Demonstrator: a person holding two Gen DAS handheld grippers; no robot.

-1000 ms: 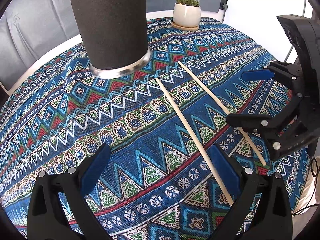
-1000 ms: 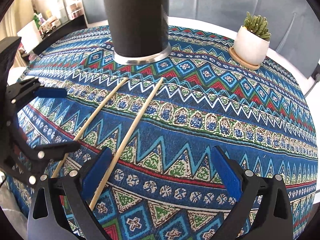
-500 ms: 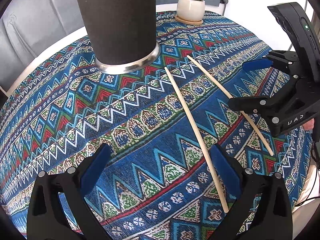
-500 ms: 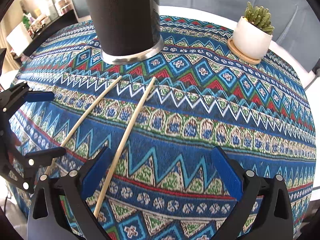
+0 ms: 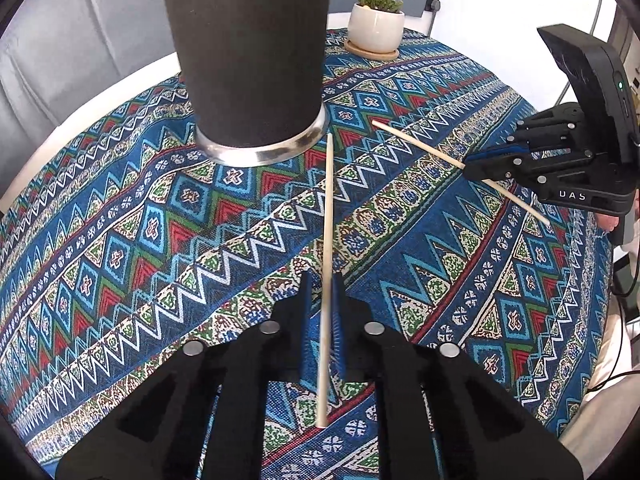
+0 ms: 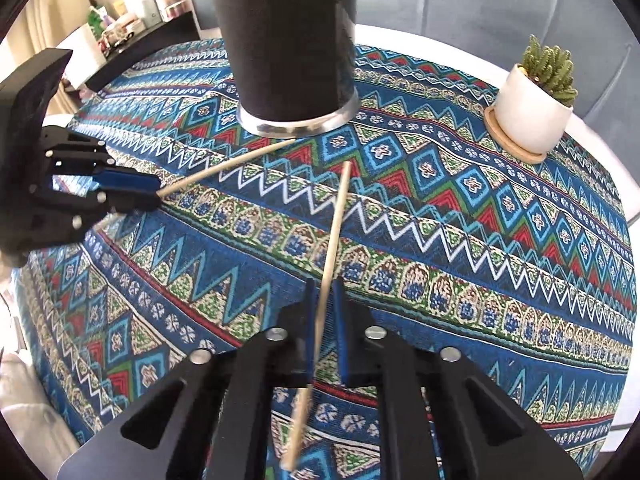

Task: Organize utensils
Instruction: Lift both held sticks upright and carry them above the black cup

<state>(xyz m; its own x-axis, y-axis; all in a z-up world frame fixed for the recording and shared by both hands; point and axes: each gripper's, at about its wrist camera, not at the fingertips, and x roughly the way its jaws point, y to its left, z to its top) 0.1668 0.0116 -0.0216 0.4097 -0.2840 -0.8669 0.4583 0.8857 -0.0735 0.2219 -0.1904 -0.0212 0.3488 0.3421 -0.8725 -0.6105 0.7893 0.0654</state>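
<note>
Now left gripper (image 5: pixel 323 320) jaws clamped on one chopstick (image 5: pixel 327 216), right gripper (image 6: pixel 323 320) jaws on another chopstick (image 6: pixel 334 232), near black cup (image 5: pixel 248 60)

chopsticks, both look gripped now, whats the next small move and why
Probably lift both straight up. The left gripper is shut on one pale wooden chopstick, the right gripper on the other, and both tips point toward the tall black cylindrical holder.

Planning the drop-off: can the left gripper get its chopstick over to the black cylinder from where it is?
Probably yes. The left gripper is shut on its chopstick, whose tip points near the black cylinder; only bare tablecloth lies between. The cylinder's opening is out of view.
</note>
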